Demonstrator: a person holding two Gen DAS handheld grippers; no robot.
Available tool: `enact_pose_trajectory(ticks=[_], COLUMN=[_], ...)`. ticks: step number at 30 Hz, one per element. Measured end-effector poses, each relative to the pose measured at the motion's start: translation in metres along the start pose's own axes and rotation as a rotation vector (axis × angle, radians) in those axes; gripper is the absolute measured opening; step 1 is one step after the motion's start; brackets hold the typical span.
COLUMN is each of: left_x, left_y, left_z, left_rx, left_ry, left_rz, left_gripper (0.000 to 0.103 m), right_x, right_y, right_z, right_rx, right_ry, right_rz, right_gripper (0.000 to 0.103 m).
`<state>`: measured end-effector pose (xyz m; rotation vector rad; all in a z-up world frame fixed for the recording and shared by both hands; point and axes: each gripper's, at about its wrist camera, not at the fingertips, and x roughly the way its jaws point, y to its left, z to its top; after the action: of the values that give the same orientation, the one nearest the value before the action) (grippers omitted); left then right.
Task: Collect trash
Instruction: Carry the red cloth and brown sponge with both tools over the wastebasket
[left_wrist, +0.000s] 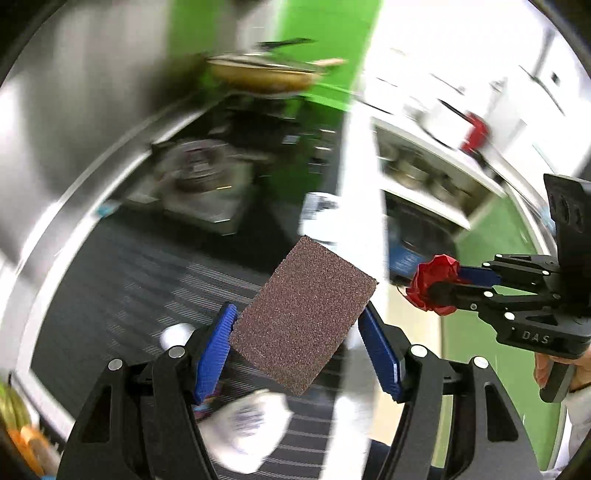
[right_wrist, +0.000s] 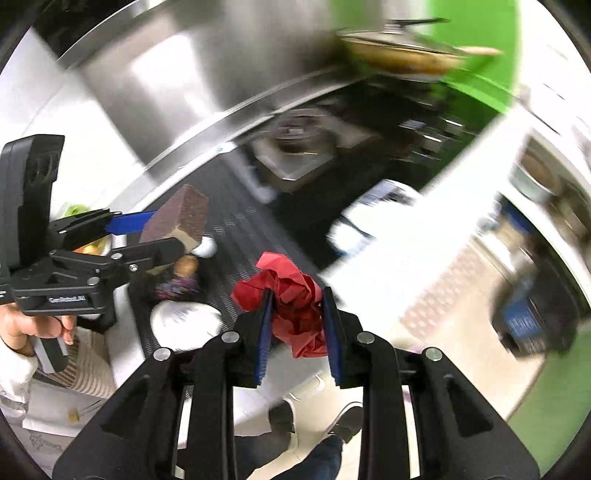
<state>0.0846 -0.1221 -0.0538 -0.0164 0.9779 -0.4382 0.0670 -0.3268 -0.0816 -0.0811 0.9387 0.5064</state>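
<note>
"DAS" is moulded on the right tongs, which clench a crumpled red paper; the left tongs grip a brown sanding sponge, both held above the dark ribbed table. Background objects are blurred, labels unreadable

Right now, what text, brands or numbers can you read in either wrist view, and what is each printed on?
"DAS": raised letters on the black body of the right hand-held gripper, seen from the left wrist view.
"GenRobot.AI", roughly: small white print on the body of the left hand-held gripper; blurred, so uncertain.
Dark markings on the white crumpled paper: too blurred to read.
</note>
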Motion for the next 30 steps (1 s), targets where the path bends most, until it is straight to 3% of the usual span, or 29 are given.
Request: enact_pose_trajectory(ticks=[8,14,20,30], left_x=[0.043,0.091,0.146,0.263], left_y=[-0.109,-0.167,-0.193,-0.195], left_z=[0.002,-0.010,-0.024,-0.052], left_rx=[0.190,0.240,0.218,0.141], left_ry=[0.045,0.103,0.147,0.206], left_rz=[-0.145,-0.180,-0.136,-0.091], left_gripper=[0.066,0.066,0.066,0.066], right_x=[-0.058,-0.063,-0.031,0.083], right_y=[-0.089,-0.143,-0.209,-0.293], right_z=[-0.082,-0.128,-0.159,-0.193], right_rx=[0.223,0.290,0.289,0.270], right_ry=[-0.036,-0.004,0.052,0.155], right_rz=[-0.191,-0.262,-0.240,-0.176], right_gripper=[0.025,0.025,0.025,0.025])
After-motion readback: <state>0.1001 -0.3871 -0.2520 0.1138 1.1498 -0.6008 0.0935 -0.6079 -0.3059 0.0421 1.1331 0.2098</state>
